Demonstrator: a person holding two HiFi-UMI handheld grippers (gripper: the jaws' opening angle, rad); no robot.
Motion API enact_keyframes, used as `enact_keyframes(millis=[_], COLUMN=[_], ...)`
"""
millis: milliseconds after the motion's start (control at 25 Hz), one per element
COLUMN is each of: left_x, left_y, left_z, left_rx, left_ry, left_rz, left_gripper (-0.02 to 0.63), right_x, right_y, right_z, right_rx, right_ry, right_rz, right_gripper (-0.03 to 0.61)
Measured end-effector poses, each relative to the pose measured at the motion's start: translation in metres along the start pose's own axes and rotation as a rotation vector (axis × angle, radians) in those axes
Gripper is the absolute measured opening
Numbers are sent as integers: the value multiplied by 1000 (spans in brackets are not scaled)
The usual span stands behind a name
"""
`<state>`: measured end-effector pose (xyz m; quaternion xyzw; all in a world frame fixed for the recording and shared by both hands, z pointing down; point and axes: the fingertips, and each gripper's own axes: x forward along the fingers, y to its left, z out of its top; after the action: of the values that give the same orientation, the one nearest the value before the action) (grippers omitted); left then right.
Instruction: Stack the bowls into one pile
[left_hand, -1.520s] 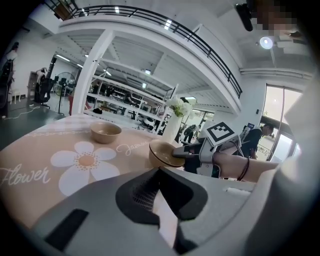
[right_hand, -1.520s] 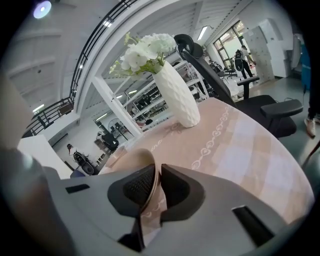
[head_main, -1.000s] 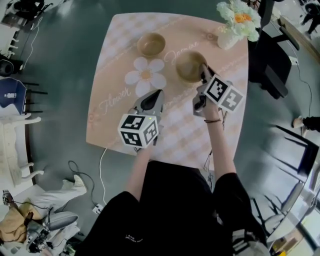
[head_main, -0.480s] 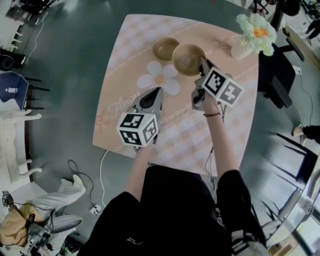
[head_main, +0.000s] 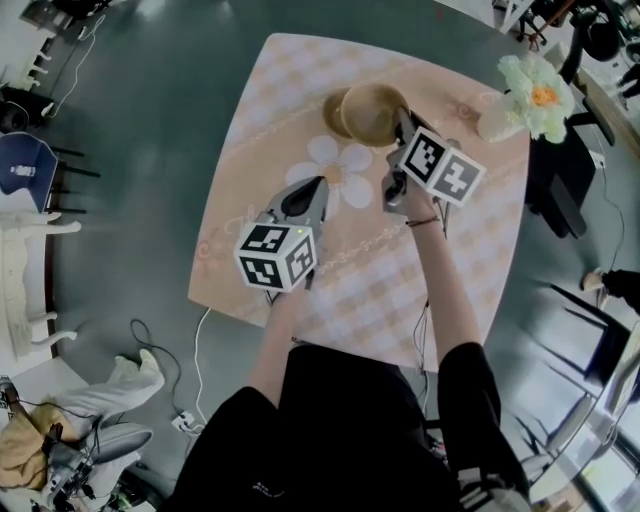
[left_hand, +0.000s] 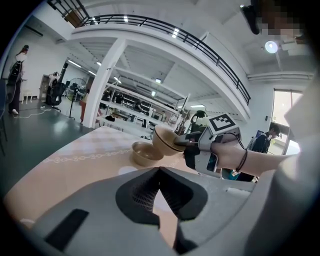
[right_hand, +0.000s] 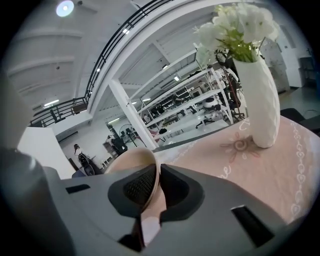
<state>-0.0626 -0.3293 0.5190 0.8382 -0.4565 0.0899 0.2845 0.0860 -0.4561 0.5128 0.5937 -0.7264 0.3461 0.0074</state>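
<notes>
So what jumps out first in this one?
The right tool pinches a tan bowl by its rim, raised and tilted beside the second bowl at the far side of the table. White flowers in a vase stand at the far right corner; the left tool hangs empty.

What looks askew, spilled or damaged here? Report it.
Only one bowl is tilted: the right gripper pinches its rim and holds it off the table, beside the other bowl. Nothing spilled or broken.

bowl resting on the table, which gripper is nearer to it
Right. The right gripper holds the second bowl by its rim, right beside the resting bowl; the left gripper is closer to the person, clearly apart from it.
</notes>
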Motion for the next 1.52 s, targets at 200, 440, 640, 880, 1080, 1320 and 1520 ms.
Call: enact_keyframes(millis=[200, 440, 640, 880, 1080, 1320, 1520], left_x=[8, 15, 17, 17, 17, 19, 17], left_y=[7, 20, 25, 28, 27, 25, 24], left_z=[2, -2, -4, -8, -9, -11, -7], left_rx=[-9, -24, -35, -46, -50, -51, -51], left_ry=[9, 19, 26, 29, 34, 34, 28], left_rz=[-3, 5, 14, 22, 21, 17, 15], left_gripper=[-3, -3, -3, -3, -3, -3, -3], right_x=[24, 46, 56, 62, 63, 64, 61], right_y=[7, 15, 14, 15, 19, 18, 13], right_z=[-4, -20, -28, -30, -30, -28, -29], right_rx=[-50, -117, -146, -226, -287, -330, -308], right_ry=[36, 91, 103, 102, 89, 78, 70], right_rz=[17, 29, 16, 6, 8, 17, 6], right_gripper=[18, 18, 21, 28, 28, 71, 138])
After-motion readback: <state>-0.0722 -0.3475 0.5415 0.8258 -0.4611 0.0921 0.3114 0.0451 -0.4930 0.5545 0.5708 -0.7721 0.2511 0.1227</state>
